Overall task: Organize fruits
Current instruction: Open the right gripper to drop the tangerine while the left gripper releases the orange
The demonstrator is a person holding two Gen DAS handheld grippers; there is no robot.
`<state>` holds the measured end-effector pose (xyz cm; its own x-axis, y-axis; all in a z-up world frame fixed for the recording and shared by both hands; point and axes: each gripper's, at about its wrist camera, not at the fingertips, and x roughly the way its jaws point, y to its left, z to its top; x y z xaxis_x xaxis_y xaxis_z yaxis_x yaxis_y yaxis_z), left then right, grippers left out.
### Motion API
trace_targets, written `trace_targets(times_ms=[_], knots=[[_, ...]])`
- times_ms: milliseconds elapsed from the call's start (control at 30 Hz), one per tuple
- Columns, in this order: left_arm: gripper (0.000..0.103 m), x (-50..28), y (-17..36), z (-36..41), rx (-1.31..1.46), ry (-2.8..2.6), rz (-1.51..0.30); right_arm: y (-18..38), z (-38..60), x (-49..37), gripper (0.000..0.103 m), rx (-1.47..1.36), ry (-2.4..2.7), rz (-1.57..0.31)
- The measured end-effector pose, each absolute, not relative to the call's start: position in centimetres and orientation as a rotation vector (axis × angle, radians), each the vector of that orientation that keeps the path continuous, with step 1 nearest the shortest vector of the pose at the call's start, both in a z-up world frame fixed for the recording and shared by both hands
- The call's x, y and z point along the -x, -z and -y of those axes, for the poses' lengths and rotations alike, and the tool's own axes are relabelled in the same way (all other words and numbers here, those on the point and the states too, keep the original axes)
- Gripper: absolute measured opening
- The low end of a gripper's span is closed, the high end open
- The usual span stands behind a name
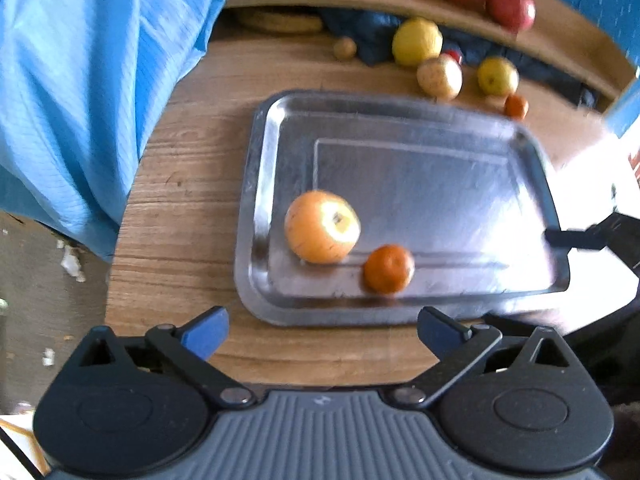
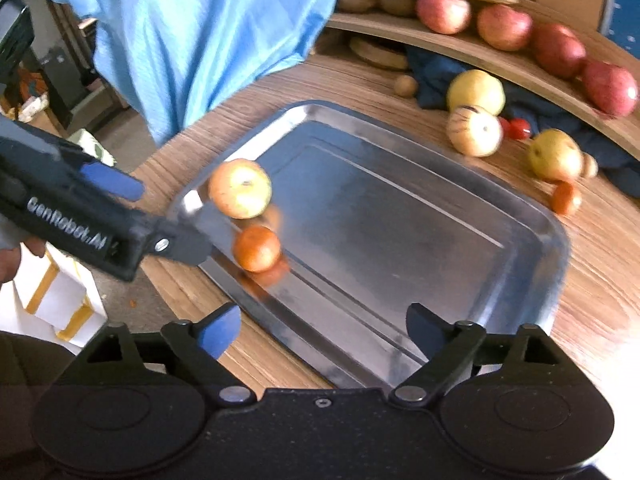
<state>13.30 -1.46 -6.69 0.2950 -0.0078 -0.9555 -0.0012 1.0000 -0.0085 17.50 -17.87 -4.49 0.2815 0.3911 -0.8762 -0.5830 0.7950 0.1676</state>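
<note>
Both the left gripper (image 1: 322,330) and the right gripper (image 2: 322,328) are held wide open and empty above the near edge of the steel tray (image 1: 256,184). An apple (image 1: 322,227) and a mandarin (image 1: 389,269) are seen apart at its near left corner. Round fruit could probably be set rolling on the slick metal if the tray were knocked, while more fruit is left on the tabletop (image 1: 180,216) beyond.

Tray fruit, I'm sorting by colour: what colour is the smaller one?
Deep orange all over: the small fruit shows best in the left wrist view.
</note>
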Motion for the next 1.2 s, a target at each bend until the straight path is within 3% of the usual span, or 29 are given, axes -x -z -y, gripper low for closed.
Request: trace_targets(times_ms=[400, 1200], knots=[[0.102, -14.7, 7.0, 2.3, -0.136, -0.038, -1.323, 4.5, 20.9, -18.1, 0.102, 0.203, -0.492, -1.152], [0.102, -23.0, 5.7, 2.9, -0.256, 0.076, -1.267, 4.8, 20.6, -22.9, 0.102, 0.123, -0.339, -1.144]])
